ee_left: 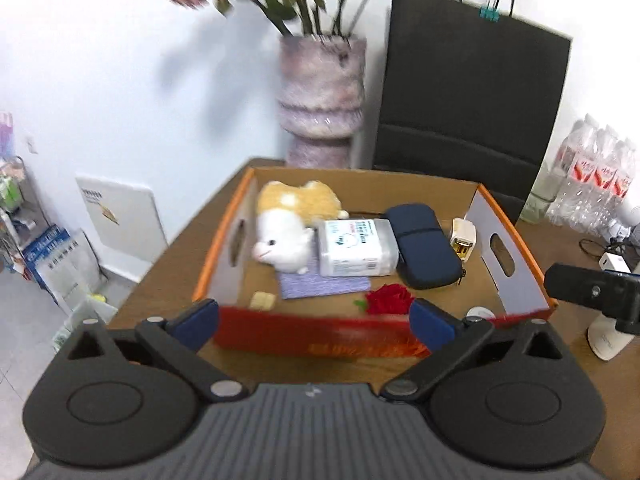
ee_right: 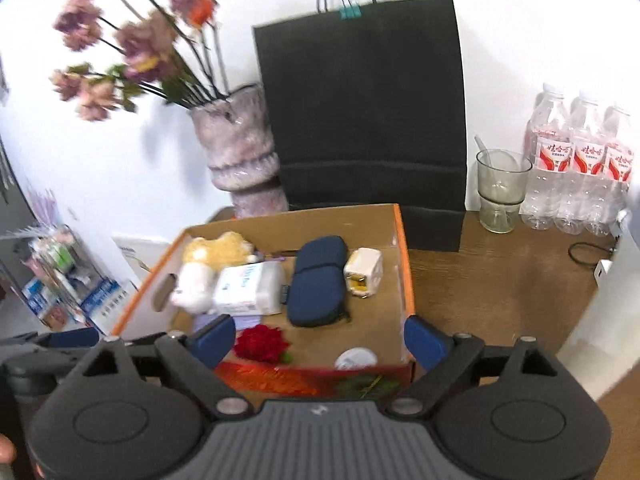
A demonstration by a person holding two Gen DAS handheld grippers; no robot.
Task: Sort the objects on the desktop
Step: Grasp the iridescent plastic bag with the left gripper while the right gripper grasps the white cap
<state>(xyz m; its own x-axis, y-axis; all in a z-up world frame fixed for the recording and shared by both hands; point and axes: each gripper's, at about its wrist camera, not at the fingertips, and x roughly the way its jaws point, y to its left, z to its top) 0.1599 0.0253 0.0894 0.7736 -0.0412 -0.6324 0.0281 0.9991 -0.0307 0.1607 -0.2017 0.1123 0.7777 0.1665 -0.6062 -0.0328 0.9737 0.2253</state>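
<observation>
An orange-rimmed cardboard box [ee_left: 224,236] [ee_right: 404,264] stands on the wooden desk. Inside lie a white and yellow plush toy [ee_left: 288,220] [ee_right: 200,276], a tissue pack [ee_left: 354,246] [ee_right: 250,286], a navy zip case [ee_left: 424,248] [ee_right: 320,280], a white plug adapter [ee_left: 464,238] [ee_right: 363,272], a red rose [ee_left: 390,300] [ee_right: 262,342], a purple cloth [ee_left: 320,284], a small cream block [ee_left: 263,301] and a white round item [ee_right: 356,358]. My left gripper [ee_left: 316,326] hovers open at the box's near wall, holding nothing. My right gripper [ee_right: 319,340] is open and empty over the near right corner.
Behind the box stand a pink vase [ee_left: 322,92] of flowers and a black paper bag [ee_right: 360,120]. A glass [ee_right: 500,188], packed water bottles [ee_right: 580,168], cables and a white stand [ee_left: 608,340] occupy the desk's right side. Bare desk [ee_right: 500,280] lies right of the box.
</observation>
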